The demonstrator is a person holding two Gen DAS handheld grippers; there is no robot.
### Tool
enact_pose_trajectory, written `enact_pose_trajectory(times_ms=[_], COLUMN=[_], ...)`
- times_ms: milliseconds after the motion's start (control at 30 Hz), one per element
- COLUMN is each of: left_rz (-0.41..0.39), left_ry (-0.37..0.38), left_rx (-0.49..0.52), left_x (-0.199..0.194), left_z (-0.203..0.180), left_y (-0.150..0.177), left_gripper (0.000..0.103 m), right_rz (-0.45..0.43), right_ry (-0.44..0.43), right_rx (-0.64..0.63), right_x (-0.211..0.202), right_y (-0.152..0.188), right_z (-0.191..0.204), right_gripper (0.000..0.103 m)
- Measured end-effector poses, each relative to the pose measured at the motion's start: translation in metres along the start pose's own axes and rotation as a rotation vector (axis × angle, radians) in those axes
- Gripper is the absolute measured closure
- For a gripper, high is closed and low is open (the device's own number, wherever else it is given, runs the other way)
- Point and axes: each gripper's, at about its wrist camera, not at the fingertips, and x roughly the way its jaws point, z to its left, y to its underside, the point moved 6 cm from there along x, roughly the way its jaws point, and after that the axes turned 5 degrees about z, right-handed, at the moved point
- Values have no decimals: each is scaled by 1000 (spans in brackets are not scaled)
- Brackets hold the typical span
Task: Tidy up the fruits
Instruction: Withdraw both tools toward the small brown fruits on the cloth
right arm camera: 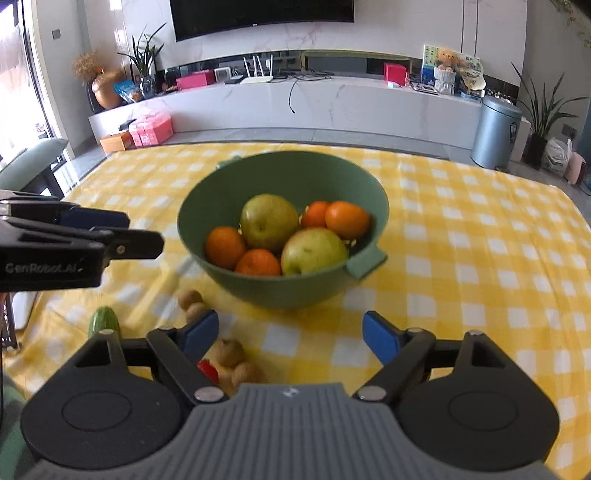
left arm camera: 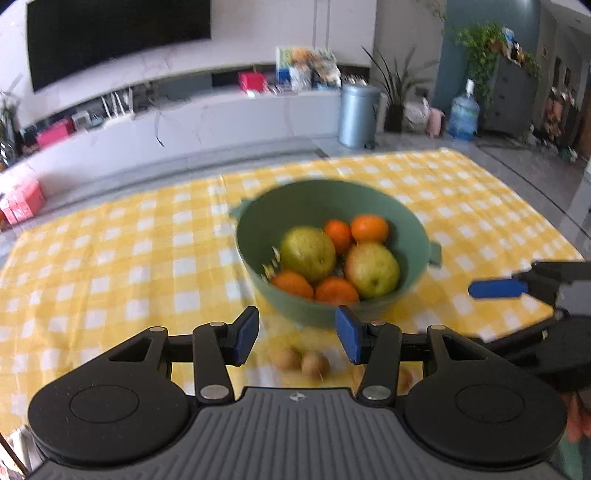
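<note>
Fruit fills the green bowl [right arm camera: 282, 236], which sits mid-frame in both views on a yellow checked cloth [right arm camera: 480, 258]. In the bowl lie two pears [right arm camera: 269, 221] [right arm camera: 314, 251] and four oranges: two [right arm camera: 347, 218] [right arm camera: 314, 214] at the back right in the right wrist view, and two [right arm camera: 224, 246] [right arm camera: 258, 263] at the front left. The bowl has a small handle [right arm camera: 365, 264] on its lower right side and another at the far rim.

Below the bowl, loose on the cloth, lie small brown round fruits [right arm camera: 229, 352], some near the bowl's foot [right arm camera: 190, 300], others low in the frame. A red piece [right arm camera: 207, 370] shows just beside them, partly hidden by the right gripper's [right arm camera: 291, 332] left finger. A green cucumber-like end [right arm camera: 104, 321] sits at lower left. In the left wrist view two brown fruits [left arm camera: 300, 361] lie between the fingers of the left gripper [left arm camera: 297, 334], blurred.

Both grippers have their jaws spread with nothing between the pads. Each hangs near the bowl's near side, not touching it. The right gripper enters the left view from the right edge [left arm camera: 496, 288]; the left enters the right view at left [right arm camera: 74, 236].

Beyond the table: a white TV console [right arm camera: 332, 99], a TV [right arm camera: 258, 14], a grey bin [right arm camera: 495, 131], potted plants [right arm camera: 543, 110], pink boxes [right arm camera: 151, 129].
</note>
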Motion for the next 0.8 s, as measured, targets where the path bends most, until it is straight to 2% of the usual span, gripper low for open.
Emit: enact_pose_trajectory(times_ms=[100, 233, 300, 433, 533, 600, 800], left_rz=[55, 105, 138, 187, 192, 183, 198], left_ry=[58, 127, 140, 125, 118, 130, 117], left_rx=[-8, -21, -29, -32, -45, -52, 16], left_x=[3, 10, 18, 31, 36, 36, 48], left_z=[1, 1, 0, 1, 6, 7, -6], left_y=[9, 20, 28, 41, 45, 45, 50], left_gripper=[46, 46, 46, 48, 52, 54, 62], right_rz=[11, 46, 73, 108, 131, 149, 199], right_ry=[15, -8, -20, -30, -64, -81, -126], right_rx=[7, 35, 41, 45, 29, 7, -28], right_x=[0, 4, 10, 17, 21, 26, 38], right_y=[7, 12, 15, 18, 21, 23, 25], right_z=[-3, -9, -9, -9, -3, 3, 13], right_gripper=[25, 26, 31, 40, 46, 56, 73])
